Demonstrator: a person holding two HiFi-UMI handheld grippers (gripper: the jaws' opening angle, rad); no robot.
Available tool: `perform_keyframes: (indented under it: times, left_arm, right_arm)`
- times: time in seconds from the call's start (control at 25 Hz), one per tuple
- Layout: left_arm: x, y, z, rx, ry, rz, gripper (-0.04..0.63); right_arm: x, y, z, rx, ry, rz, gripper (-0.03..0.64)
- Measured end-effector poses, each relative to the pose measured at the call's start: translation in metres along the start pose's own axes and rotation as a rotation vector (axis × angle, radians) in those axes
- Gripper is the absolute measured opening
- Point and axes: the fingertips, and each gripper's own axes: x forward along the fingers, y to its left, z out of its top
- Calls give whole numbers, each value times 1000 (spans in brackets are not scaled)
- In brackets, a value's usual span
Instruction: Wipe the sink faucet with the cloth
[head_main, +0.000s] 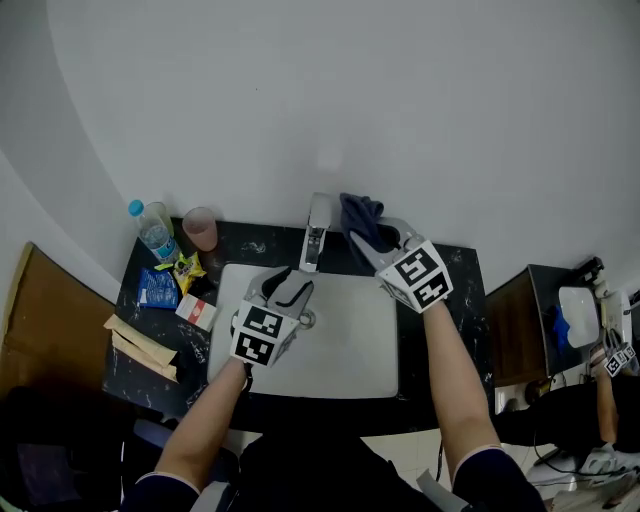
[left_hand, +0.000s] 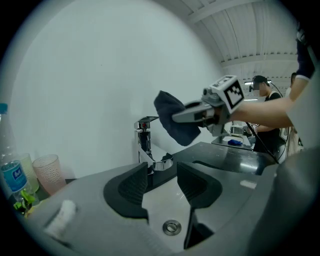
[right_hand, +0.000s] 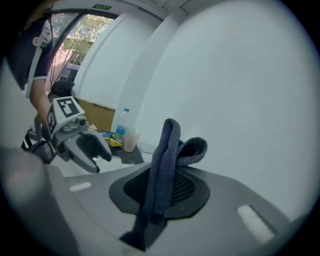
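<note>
R tool (head_main: 372, 240) clenched on cloth (head_main: 358, 212) just right of faucet (head_main: 317, 225); L tool (head_main: 285, 287) released over sink (head_main: 362, 342).

Faucet (head_main: 316, 232) behind sink (head_main: 350, 345) ctr, bottle (head_main: 153, 230) & cup (head_main: 201, 228) on counter (head_main: 465, 275) left (cloth (head_main: 362, 218) just right of faucet)

I see a navy cloth (head_main: 360, 212), shiny chrome faucet (head_main: 315, 240), white sink (head_main: 350, 345), black worktop (head_main: 255, 243) flecked white, pink cup (head_main: 200, 228), blue-capped bottle (head_main: 153, 230)

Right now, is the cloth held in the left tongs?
No, the left tongs stand open and empty over the sink, while the right tongs clamp the cloth.
</note>
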Motion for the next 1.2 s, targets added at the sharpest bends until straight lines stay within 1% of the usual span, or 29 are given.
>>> perform_keyframes:
  times: [0.08, 0.2, 0.32, 0.52, 0.68, 0.8, 0.88, 1.04, 1.2]
  left_arm:
    - [3, -1, 1, 8, 3, 0, 187]
    - [6, -1, 2, 3, 2, 2, 187]
    - [8, 1, 3, 1, 5, 12, 187]
    - [12, 3, 4, -2, 22, 30, 187]
    - [14, 2, 5, -9, 32, 22, 187]
    - [17, -2, 6, -8, 40, 11, 188]
    - [18, -4, 6, -7, 47, 8, 187]
    - [19, -6, 5, -11, 58, 7, 187]
    - [18, -4, 4, -12, 72, 21, 187]
  right_arm:
    - [16, -16, 18, -65, 32, 6, 67]
    - [45, -29, 41, -150, 54, 36, 67]
    - [72, -30, 52, -191, 74, 82, 67]
    - [102, -20, 46, -196, 106, 166, 67]
    - [99, -6, 45, -162, 127, 272, 66]
    - [90, 11, 49, -176, 139, 352, 66]
    - [83, 18, 50, -183, 140, 367, 66]
    - [70, 26, 51, -162, 122, 354, 66]
    - [54, 38, 54, -150, 96, 351, 66]
